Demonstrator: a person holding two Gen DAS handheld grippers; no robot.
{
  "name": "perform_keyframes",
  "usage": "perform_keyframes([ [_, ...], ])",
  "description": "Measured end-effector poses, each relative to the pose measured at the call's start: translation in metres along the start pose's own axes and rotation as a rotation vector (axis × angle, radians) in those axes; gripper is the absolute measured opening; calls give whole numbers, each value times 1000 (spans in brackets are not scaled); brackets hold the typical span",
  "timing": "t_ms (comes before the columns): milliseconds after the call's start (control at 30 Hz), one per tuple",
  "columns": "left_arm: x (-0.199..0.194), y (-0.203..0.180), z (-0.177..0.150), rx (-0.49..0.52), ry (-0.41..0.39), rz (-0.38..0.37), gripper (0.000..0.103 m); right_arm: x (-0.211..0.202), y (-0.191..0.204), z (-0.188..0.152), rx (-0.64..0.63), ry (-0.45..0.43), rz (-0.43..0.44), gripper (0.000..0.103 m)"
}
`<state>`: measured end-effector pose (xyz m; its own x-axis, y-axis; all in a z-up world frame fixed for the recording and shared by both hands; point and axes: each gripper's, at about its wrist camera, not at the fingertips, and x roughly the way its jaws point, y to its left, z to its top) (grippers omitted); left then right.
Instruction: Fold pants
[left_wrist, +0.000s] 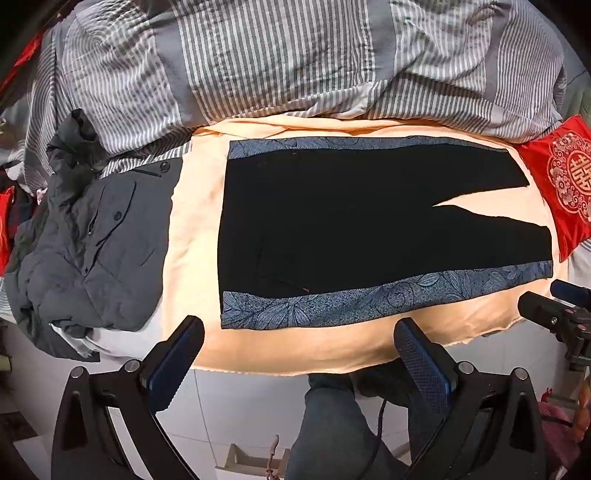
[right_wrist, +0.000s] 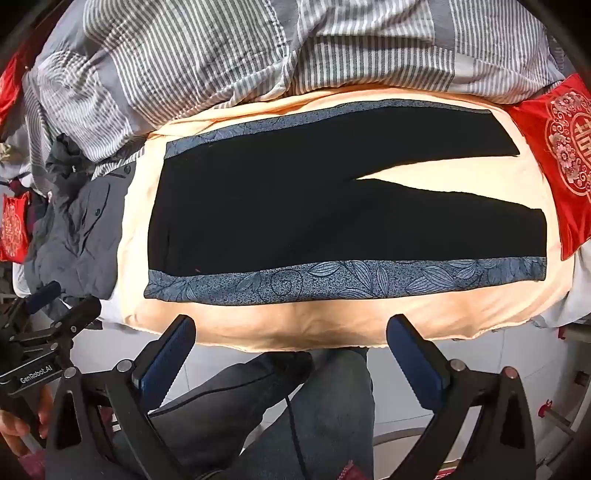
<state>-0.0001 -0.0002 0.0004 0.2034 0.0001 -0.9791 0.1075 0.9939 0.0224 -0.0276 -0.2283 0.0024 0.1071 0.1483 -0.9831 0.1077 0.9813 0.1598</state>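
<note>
Pants (left_wrist: 332, 221) lie flat on the peach sheet (left_wrist: 192, 258), waist left, legs right; left gripper (left_wrist: 299, 332) and right gripper (right_wrist: 291, 328) both spread wide, holding nothing, near edge.

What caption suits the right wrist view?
Black pants lie flat on a peach blanket, open right gripper above.

Matt black cloth pants (left_wrist: 351, 221)
</note>
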Motion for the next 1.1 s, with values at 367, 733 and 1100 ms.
perform_keyframes([
  [367,-4,4,4,-7,2,-7,103,1,1,1,-13,8,-9,103],
  [733,1,3,2,-14,-2,-38,103,5,2,-2,-11,24,-15,103],
  [1100,8,1,4,-18,3,-36,103,15,-3,-3,-1,56,-32,103],
])
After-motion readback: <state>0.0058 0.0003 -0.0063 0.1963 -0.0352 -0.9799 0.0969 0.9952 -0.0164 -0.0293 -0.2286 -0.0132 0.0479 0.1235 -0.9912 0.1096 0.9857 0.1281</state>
